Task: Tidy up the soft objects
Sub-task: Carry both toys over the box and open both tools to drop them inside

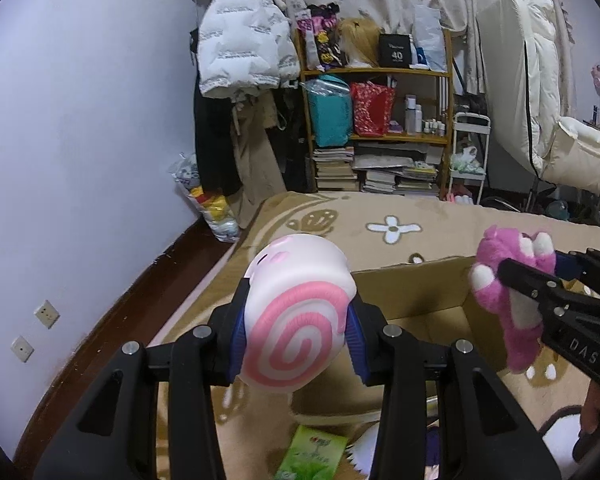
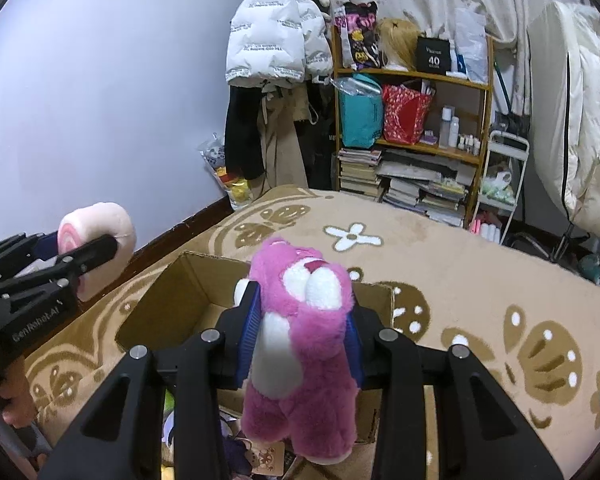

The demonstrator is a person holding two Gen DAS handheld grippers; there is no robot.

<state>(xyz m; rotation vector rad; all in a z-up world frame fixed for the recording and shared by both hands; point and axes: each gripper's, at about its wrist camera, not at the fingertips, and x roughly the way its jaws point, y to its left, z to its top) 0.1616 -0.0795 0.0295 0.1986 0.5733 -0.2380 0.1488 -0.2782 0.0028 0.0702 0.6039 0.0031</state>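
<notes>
My left gripper (image 1: 296,336) is shut on a pink-and-white swirl roll plush (image 1: 296,312), held above the left end of an open cardboard box (image 1: 416,292). The plush also shows at the left of the right wrist view (image 2: 100,220). My right gripper (image 2: 298,336) is shut on a pink plush bear (image 2: 304,344) with a white belly, held upright above the box (image 2: 204,280). The bear also shows at the right of the left wrist view (image 1: 508,300).
The box sits on a beige bed cover (image 2: 480,280) with brown flower patterns. A green packet (image 1: 312,456) and other small items lie in the box. A wooden shelf (image 1: 380,108) of books and bags, hanging coats (image 1: 244,40) and a white recliner (image 1: 540,100) stand behind.
</notes>
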